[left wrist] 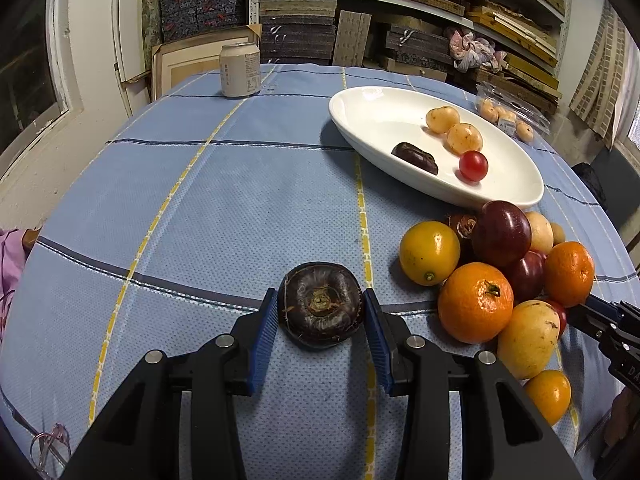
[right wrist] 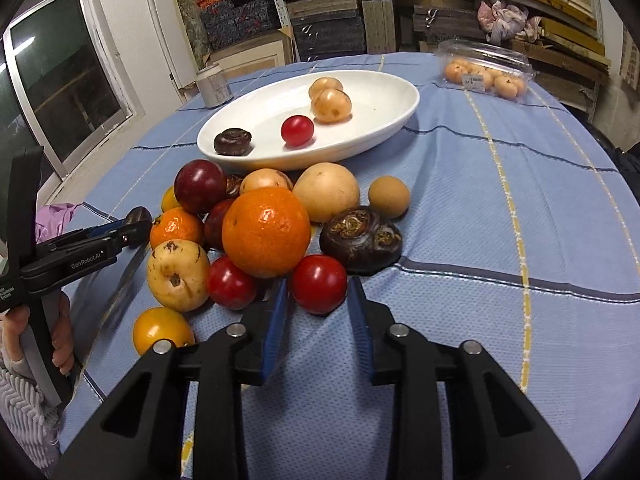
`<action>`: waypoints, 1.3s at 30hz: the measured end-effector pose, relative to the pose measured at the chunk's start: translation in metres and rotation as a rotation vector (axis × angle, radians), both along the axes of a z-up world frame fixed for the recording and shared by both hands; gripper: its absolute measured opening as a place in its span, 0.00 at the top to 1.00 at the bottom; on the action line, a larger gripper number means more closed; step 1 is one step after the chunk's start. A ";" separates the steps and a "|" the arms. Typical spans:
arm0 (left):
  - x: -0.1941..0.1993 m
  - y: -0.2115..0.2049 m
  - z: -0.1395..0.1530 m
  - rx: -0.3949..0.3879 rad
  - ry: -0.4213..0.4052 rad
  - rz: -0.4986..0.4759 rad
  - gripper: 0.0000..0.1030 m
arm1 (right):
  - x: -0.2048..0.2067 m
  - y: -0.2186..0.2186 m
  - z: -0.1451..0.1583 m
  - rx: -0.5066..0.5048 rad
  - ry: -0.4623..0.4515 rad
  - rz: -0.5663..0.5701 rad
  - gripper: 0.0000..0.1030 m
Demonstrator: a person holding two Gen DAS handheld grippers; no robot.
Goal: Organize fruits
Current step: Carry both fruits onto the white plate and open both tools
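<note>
My left gripper [left wrist: 321, 305] is shut on a dark water chestnut [left wrist: 320, 304] just above the blue cloth, left of the fruit pile [left wrist: 496, 276]. In the right wrist view the left gripper [right wrist: 136, 220] shows at the left with the chestnut in its tips. My right gripper [right wrist: 318, 292] has its pads on both sides of a red cherry tomato [right wrist: 319, 283] at the pile's near edge. The white oval dish [right wrist: 360, 128] holds a chestnut [right wrist: 233, 142], a tomato [right wrist: 297, 130] and two loquats [right wrist: 331, 105]. A big orange [right wrist: 266, 232] tops the pile.
A drink can [left wrist: 240, 69] stands at the table's far side. A clear plastic box of loquats [right wrist: 486, 70] sits at the far right. Two more chestnuts [right wrist: 362, 238] lie right of the pile. Shelves of boxes stand behind the table.
</note>
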State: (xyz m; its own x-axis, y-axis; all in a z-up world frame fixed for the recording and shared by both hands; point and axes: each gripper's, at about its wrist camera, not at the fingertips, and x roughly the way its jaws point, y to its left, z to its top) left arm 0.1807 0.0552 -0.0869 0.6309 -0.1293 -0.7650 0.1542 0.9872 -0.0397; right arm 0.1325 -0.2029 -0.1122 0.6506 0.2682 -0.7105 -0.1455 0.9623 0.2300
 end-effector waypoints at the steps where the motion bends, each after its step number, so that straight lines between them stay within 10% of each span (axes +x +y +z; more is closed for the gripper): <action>1: 0.000 0.000 0.000 -0.001 0.000 0.000 0.59 | 0.001 -0.001 0.000 0.008 0.004 -0.001 0.70; 11: -0.001 0.000 0.000 -0.019 -0.005 -0.001 0.59 | 0.000 -0.009 0.000 0.049 -0.006 -0.012 0.73; 23: -0.012 -0.013 0.063 0.002 -0.214 -0.009 0.59 | -0.022 -0.038 0.046 0.109 -0.156 -0.100 0.73; 30: 0.055 -0.044 0.085 -0.010 -0.208 -0.035 0.59 | 0.034 -0.019 0.102 0.042 -0.249 -0.071 0.73; 39: 0.128 -0.069 0.049 -0.006 -0.106 -0.055 0.59 | 0.125 0.003 0.058 -0.025 -0.109 -0.049 0.73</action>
State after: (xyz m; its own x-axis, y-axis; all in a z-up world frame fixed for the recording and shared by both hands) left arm 0.3083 -0.0142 -0.0381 0.6999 -0.1706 -0.6935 0.2121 0.9769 -0.0263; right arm 0.2571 -0.1998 -0.0543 0.7365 0.2171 -0.6406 -0.1212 0.9741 0.1909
